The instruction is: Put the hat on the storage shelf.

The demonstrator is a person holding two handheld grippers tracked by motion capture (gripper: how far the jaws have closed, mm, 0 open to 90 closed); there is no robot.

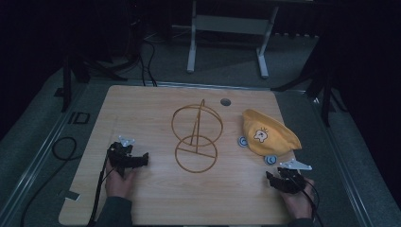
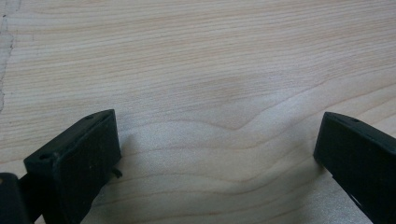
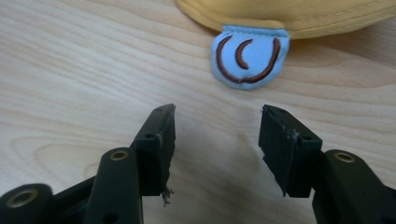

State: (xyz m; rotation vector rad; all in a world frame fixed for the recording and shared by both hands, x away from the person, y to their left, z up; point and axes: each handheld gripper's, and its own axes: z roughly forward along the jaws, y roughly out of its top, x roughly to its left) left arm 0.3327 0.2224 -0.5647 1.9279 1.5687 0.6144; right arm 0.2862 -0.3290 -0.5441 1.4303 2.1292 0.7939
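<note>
The soft yellow fabric cap with a small cartoon patch (image 1: pixel 270 133) lies flat on the right half of the pale wooden worktop (image 1: pixel 156 198), just right of the gold wire stand of two hoops on a slanted post (image 1: pixel 196 137). Nothing hangs on the stand, so judging by how things lie, the work has barely begun: the cap is not yet gripped or lifted.

The right hand-held gripper (image 1: pixel 278 180) sits at the near right, close to the cap's near edge. In the right gripper view its jaws stand apart with only bare wood between them, pointing at the round light-blue ear flap with brown stitched curves (image 3: pixel 246 57), which lies a little beyond the tips, untouched. The left hand-held gripper (image 1: pixel 137 161) rests at the near left, well apart from the cap, its jaws spread wide over bare wood.

The worktop has a small round hole (image 1: pixel 225 101) near its far edge. Around it the room is dim: grey floor, black cables and a white metal frame (image 1: pixel 227 28) beyond.
</note>
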